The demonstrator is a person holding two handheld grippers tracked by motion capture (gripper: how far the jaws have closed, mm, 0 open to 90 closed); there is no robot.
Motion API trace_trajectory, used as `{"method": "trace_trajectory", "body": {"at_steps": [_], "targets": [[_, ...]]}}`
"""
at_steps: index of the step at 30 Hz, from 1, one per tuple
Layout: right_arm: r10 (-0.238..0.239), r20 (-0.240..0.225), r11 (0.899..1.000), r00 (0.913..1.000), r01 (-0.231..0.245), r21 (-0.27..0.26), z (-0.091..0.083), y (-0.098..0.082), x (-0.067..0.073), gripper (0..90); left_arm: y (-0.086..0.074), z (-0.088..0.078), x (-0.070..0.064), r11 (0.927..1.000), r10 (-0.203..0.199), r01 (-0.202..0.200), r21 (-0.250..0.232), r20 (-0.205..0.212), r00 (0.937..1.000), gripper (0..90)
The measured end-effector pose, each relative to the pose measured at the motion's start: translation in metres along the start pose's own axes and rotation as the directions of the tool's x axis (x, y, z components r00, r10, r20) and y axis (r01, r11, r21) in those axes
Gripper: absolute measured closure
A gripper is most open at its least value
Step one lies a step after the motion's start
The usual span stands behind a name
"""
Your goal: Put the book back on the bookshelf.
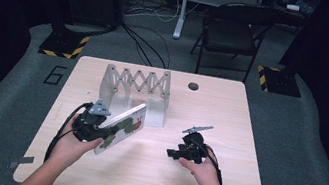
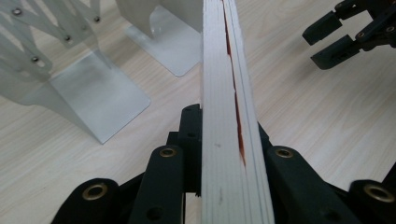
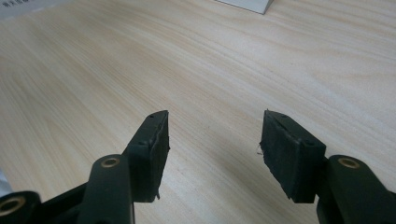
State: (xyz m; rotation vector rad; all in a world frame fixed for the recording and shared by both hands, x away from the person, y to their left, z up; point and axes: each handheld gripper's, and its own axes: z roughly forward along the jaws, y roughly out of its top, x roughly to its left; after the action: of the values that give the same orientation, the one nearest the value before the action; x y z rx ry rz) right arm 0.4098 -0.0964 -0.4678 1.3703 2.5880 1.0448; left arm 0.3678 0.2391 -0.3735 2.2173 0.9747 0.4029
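Observation:
My left gripper [image 1: 106, 138] is shut on a thin picture book [image 1: 122, 127] with a white cover and a green and red caterpillar. The book is lifted off the table and tilted, its far end pointing toward the rack. In the left gripper view the book's white page edges [image 2: 229, 107] run straight up between my jaws, pinched at both sides. A white expanding metal rack [image 1: 137, 88] stands just beyond it; two of its dividers [image 2: 88, 88] show left of the book. My right gripper [image 1: 171, 152] lies low over the table, open, its pads [image 3: 154, 154] apart over bare wood.
The light wooden table [image 1: 149, 171] has a round cable hole [image 1: 193, 86] at its back right. A folding chair [image 1: 233, 33] stands behind the table. Black stands with yellow-striped bases [image 1: 64, 45] flank the far corners. The other gripper's jaws [image 2: 345, 42] appear upper right in the left gripper view.

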Motion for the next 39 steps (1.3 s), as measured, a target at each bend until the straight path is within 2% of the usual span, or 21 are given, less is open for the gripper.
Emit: {"method": "trace_trajectory", "body": {"at_steps": [6,7,11,12,14,15,16,17,20,22,27,32,34,35,37,39], "targets": [[0.006,0.004,1.000,1.0000,-0.006,-0.018,-0.003,0.000,-0.003,41.8,-0.004,-0.009,0.007,0.9998,-0.020,0.020,-0.010,-0.025,0.9995,76.1],[0.008,0.007,1.000,0.9999,-0.008,-0.020,-0.005,0.001,-0.003,41.7,-0.008,-0.010,0.009,0.9987,-0.042,0.040,-0.032,-0.040,0.9983,76.1],[0.019,0.009,0.999,0.9998,-0.019,-0.034,-0.012,0.005,-0.005,41.7,-0.011,-0.014,0.014,0.9984,-0.054,0.053,-0.021,-0.042,0.9977,76.1],[0.017,0.018,0.999,0.9997,-0.016,-0.046,-0.015,0.007,-0.007,41.7,-0.012,-0.014,0.016,0.9973,-0.071,0.069,-0.024,-0.055,0.9960,76.1],[0.006,0.017,0.999,0.9998,-0.005,-0.053,-0.015,0.007,-0.009,41.7,-0.013,-0.014,0.017,0.9970,-0.074,0.072,-0.026,-0.061,0.9954,76.1],[0.023,0.014,0.999,0.9996,-0.022,-0.047,-0.016,0.008,-0.007,41.7,-0.013,-0.015,0.017,0.9967,-0.079,0.077,-0.027,-0.067,0.9946,76.1],[0.017,0.004,0.999,0.9999,-0.017,-0.044,-0.014,0.012,-0.006,41.6,-0.015,-0.015,0.017,0.9940,-0.104,0.101,-0.042,-0.081,0.9912,76.1],[0.017,0.004,0.999,0.9999,-0.017,-0.044,-0.014,0.012,-0.006,41.6,-0.015,-0.015,0.017,0.9940,-0.104,0.101,-0.042,-0.081,0.9912,76.1],[-0.018,-0.012,0.999,0.9998,0.017,-0.044,-0.011,0.021,0.000,41.4,-0.019,-0.017,0.020,0.9898,-0.139,0.134,-0.049,-0.119,0.9831,76.1],[-0.028,-0.019,0.999,0.9994,0.027,-0.040,-0.010,0.025,0.002,41.4,-0.020,-0.017,0.021,0.9887,-0.146,0.141,-0.050,-0.117,0.9823,76.1],[-0.059,-0.016,0.998,0.9982,0.058,-0.031,-0.010,0.031,0.004,41.4,-0.023,-0.017,0.026,0.9807,-0.195,0.189,-0.048,-0.158,0.9681,76.1],[-0.059,-0.023,0.997,0.9980,0.058,-0.043,-0.008,0.030,-0.002,41.4,-0.024,-0.012,0.027,0.9709,-0.238,0.227,-0.076,-0.194,0.9518,76.1],[-0.058,-0.018,0.998,0.9981,0.058,-0.034,-0.006,0.027,-0.002,41.1,-0.023,-0.009,0.027,0.9679,-0.250,0.237,-0.083,-0.205,0.9464,76.1],[-0.071,-0.002,0.997,0.9975,0.071,-0.031,-0.003,0.026,-0.001,41.1,-0.023,-0.008,0.027,0.9640,-0.264,0.250,-0.089,-0.208,0.9419,76.1],[-0.097,0.017,0.995,0.9952,0.097,-0.015,0.001,0.023,0.000,41.2,-0.022,-0.005,0.027,0.9627,-0.269,0.255,-0.091,-0.210,0.9401,76.1],[-0.108,0.024,0.994,0.9939,0.108,-0.004,0.004,0.022,0.000,41.1,-0.020,-0.001,0.027,0.9592,-0.280,0.263,-0.104,-0.220,0.9345,76.1]]}}
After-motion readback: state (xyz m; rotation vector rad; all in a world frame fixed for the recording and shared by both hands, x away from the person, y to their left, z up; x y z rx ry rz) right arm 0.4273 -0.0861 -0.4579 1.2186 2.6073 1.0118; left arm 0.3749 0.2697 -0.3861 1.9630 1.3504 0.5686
